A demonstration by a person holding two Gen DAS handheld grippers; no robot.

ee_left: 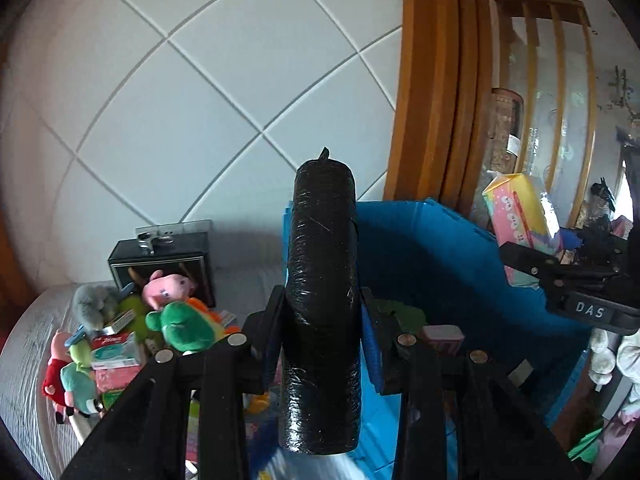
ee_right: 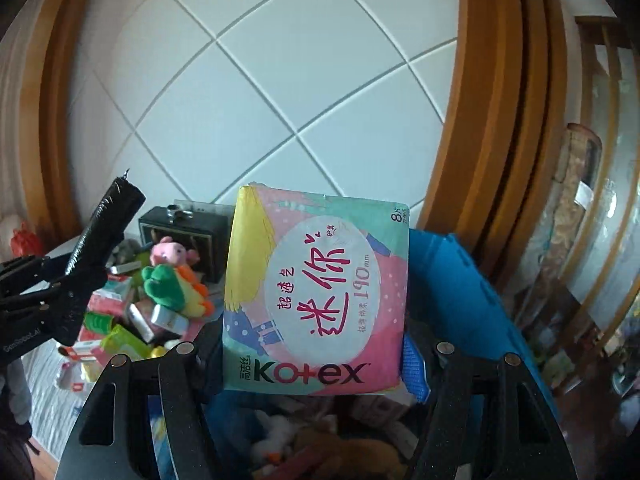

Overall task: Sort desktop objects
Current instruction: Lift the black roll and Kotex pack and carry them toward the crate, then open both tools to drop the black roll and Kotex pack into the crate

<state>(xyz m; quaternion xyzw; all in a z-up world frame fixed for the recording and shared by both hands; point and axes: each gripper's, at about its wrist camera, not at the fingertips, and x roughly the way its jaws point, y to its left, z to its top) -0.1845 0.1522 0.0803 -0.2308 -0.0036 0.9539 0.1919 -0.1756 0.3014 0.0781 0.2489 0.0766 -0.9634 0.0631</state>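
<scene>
Black, film-wrapped roll [ee_left: 322, 304] stands clamped in the left gripper [ee_left: 320, 332]; the right gripper [ee_right: 316, 344] grips a Kotex pack [ee_right: 316, 292]. Both hang above the blue bin [ee_left: 432, 256]. Bring each well inside the rim before letting go, one at a time, to avoid collisions.

Beyond the jaws rises a wall of large white tiles [ee_left: 208, 92] set on the diagonal, crossed by grey grout lines. To the right of the jaws stands a thick frame of orange-brown wood [ee_left: 436, 92], curved by the lens, and further right a wooden-barred glass panel [ee_left: 560, 92] with pale reflections. In the right wrist view a second wooden frame [ee_right: 44, 92] edges the tiles at far left. Below and left of the jaws lies a pale grey textured surface [ee_left: 28, 344]. Soft, even daylight fills the room.
</scene>
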